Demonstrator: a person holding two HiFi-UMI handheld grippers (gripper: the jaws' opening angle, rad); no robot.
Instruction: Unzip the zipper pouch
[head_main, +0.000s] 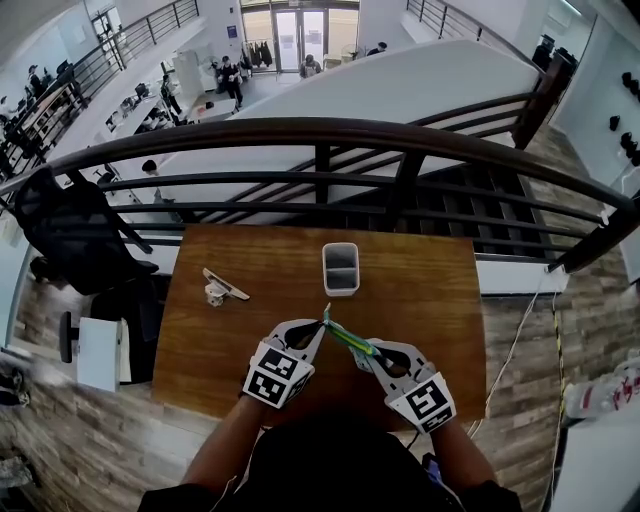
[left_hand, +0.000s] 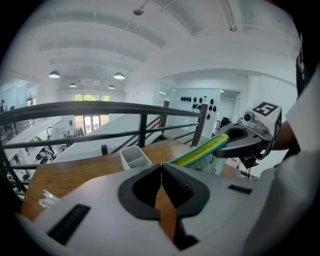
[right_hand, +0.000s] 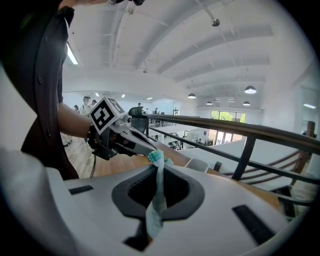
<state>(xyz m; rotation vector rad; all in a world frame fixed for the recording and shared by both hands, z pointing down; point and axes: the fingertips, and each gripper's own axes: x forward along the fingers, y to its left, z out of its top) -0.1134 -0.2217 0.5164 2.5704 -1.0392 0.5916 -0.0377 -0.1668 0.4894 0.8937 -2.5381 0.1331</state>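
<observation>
We hold the pouch (head_main: 348, 336) up, left gripper (head_main: 323, 322) and right gripper (head_main: 367, 352) both clamped on it; zip looks shut, unzipping not started.

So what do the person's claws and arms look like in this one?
The left claw and right claw are light grey shells with dark padded inner openings, tapering to a point. Each carries a white cube with black square markers, and a dark cable hangs beneath. The person wears a dark short-sleeved top; the forearms are bare.
</observation>
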